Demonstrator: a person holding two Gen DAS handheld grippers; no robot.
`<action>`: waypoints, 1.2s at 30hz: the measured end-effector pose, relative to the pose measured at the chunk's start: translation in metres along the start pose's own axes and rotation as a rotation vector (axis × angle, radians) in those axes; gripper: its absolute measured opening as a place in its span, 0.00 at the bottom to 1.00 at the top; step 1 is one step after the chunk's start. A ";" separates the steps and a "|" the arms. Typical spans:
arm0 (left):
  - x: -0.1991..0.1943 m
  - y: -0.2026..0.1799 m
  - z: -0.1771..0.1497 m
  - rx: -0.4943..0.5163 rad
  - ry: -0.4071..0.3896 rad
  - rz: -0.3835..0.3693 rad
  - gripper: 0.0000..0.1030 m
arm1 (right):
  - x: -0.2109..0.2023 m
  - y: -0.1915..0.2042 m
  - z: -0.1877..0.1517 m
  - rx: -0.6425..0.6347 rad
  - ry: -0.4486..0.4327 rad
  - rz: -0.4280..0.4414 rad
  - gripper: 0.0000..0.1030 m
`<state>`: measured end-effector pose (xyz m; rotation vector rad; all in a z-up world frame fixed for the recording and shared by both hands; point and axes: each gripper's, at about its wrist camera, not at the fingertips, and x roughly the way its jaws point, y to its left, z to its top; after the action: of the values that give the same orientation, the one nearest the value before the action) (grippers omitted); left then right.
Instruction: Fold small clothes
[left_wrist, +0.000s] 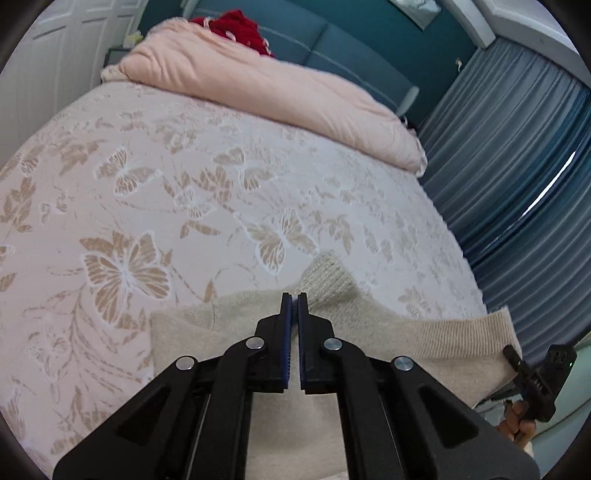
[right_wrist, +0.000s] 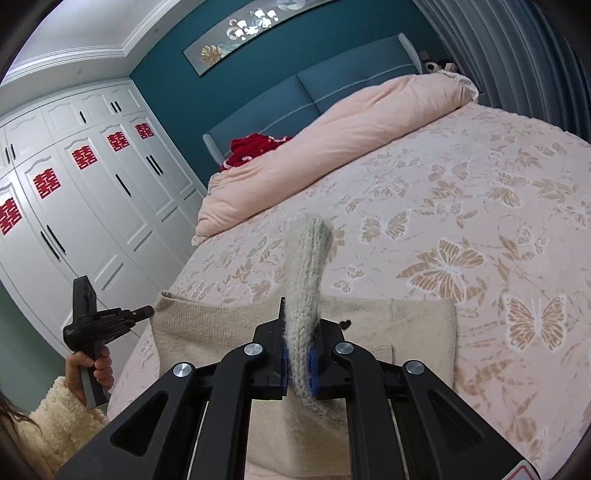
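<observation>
Right tool (right_wrist: 300, 334) clamps knit cuff (right_wrist: 308, 266); left tool (left_wrist: 294, 301) closed, empty.

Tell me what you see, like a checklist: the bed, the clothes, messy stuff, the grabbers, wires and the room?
Surface: pink butterfly-patterned bedspread.
Job's things: beige knitted sweater lying flat near the bed's edge; its grey-white ribbed knit part lifted.
Clutter: rolled pale pink quilt; crumpled red garment behind it.
Grippers: right gripper shut on the ribbed part; left gripper shut, nothing seen between its pads.
Cables: nothing seen.
Surroundings: white wardrobe doors, blue padded headboard, grey-blue curtains.
</observation>
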<state>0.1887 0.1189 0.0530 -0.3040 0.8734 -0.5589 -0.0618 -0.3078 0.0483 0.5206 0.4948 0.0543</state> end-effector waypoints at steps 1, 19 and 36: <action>-0.018 -0.008 0.002 0.009 -0.051 -0.004 0.01 | -0.007 0.005 0.005 -0.012 -0.029 0.013 0.08; 0.076 -0.018 -0.070 0.068 0.135 0.229 0.61 | 0.120 0.015 -0.032 -0.093 0.243 -0.239 0.17; 0.048 0.019 -0.139 -0.231 0.232 0.312 0.75 | 0.243 0.082 -0.122 -0.219 0.621 -0.235 0.15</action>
<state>0.1104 0.1029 -0.0716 -0.3077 1.1886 -0.2039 0.1013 -0.1379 -0.1102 0.2174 1.1403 0.0435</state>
